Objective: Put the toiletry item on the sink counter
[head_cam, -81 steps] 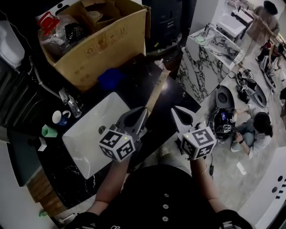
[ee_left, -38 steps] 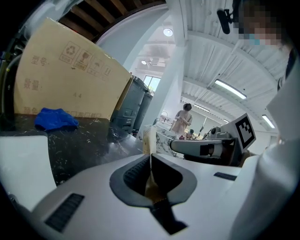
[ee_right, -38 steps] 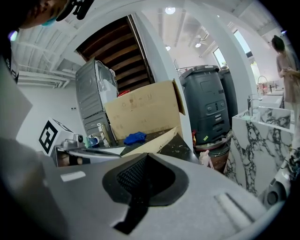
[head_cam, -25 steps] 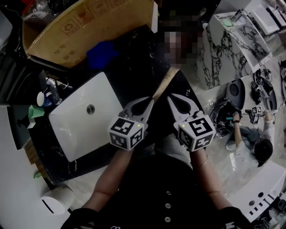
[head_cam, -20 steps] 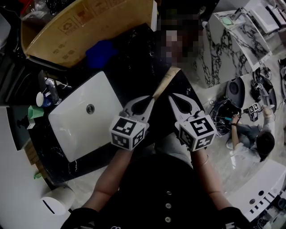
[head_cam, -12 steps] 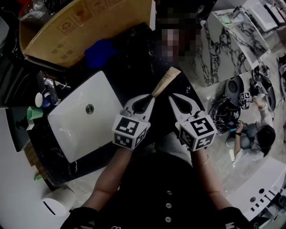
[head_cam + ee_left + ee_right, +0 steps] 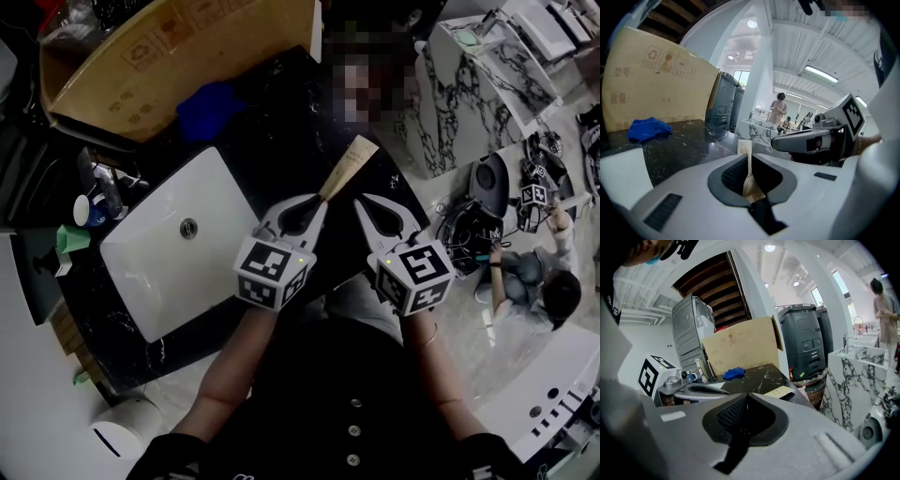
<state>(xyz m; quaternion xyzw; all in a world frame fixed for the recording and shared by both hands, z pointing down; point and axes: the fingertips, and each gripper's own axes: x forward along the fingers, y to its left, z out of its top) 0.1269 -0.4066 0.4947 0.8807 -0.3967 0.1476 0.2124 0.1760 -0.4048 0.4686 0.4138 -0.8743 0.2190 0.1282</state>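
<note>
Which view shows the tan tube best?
Head view: the tube shows along its length, sticking out of the left gripper. The left gripper view shows it edge-on between the jaws; the right gripper view shows only its far end.

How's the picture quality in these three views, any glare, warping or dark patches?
Head view: dim, the black counter swallows detail, and the corners go dark. Left gripper view: strong fisheye bending, ceiling lights blown out, but the tan tube in the left gripper reads sharp. Right gripper view: same bending, ceiling lamp washed out.
</note>
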